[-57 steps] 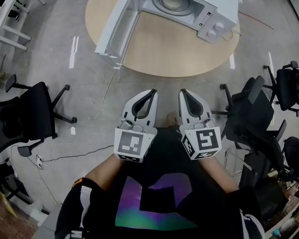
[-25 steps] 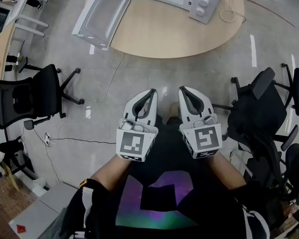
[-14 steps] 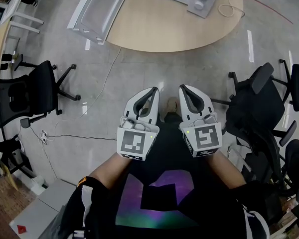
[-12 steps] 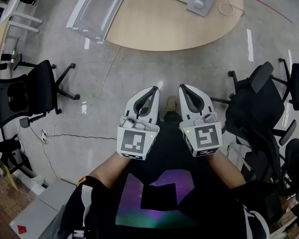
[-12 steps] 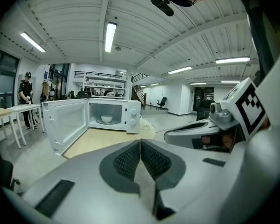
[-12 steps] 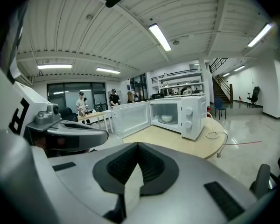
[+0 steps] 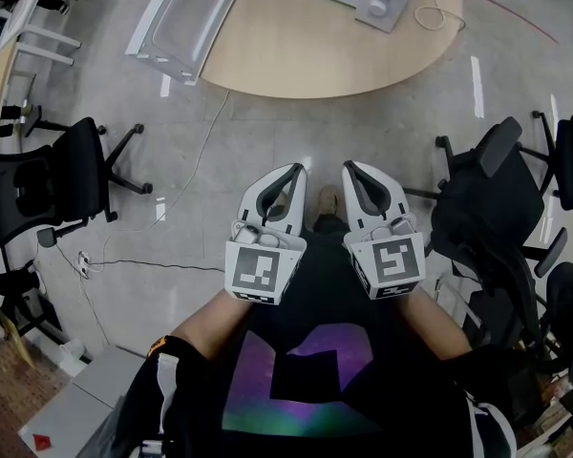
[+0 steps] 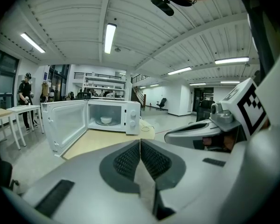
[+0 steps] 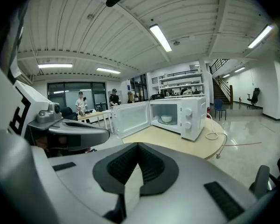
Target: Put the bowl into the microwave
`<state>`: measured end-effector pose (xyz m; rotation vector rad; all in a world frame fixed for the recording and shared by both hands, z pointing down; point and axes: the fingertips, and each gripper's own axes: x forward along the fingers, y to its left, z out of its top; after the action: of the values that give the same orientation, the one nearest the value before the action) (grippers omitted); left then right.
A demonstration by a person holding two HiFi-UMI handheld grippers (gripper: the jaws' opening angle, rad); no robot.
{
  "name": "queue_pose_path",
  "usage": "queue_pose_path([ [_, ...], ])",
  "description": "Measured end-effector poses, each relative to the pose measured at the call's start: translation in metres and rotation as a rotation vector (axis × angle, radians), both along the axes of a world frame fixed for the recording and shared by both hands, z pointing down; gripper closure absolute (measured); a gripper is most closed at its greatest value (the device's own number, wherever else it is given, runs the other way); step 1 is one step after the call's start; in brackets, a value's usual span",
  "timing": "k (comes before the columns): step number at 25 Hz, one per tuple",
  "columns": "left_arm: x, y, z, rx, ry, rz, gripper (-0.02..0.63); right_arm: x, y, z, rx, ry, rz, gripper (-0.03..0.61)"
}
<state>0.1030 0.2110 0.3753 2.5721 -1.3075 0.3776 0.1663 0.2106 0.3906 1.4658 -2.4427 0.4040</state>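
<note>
**Bowl in the open microwave, both grippers closed and empty**

The bowl (image 9: 166,119) sits inside the microwave (image 8: 113,116), on the turntable in the middle of the cavity. The microwave door (image 7: 181,22) is swung wide open to the left. The microwave stands on a round wooden tabletop (image 7: 315,60), with its cable (image 9: 212,135) lying in a loop just beside its right side.

The person stands on the floor, well apart from the tabletop, and holds both grippers side by side in front of the chest, pointing towards the microwave. The left gripper (image 8: 140,143) has its jaws pressed together with nothing between them. The right gripper (image 9: 137,146) is closed in the same way and holds nothing. The two grippers are close to each other but do not touch.

An office chair (image 7: 38,184) stands on the floor to the person's left, and more chairs (image 7: 487,218) crowd the right. In the gripper views, people (image 9: 79,101) stand by desks far behind the microwave.
</note>
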Motion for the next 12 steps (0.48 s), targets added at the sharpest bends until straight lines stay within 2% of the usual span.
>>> queue_pose_path([
  [5,0.0016,-0.0011,-0.0035,0.023,0.011,-0.001,0.563,-0.0025,0.0007,-0.0026,0.001,0.000,-0.002,0.561],
  [12,-0.0008,0.0011,-0.0019,0.006,-0.002,-0.005,0.563,-0.0051,0.0008,-0.0046,0.003,-0.007,-0.010,0.563],
])
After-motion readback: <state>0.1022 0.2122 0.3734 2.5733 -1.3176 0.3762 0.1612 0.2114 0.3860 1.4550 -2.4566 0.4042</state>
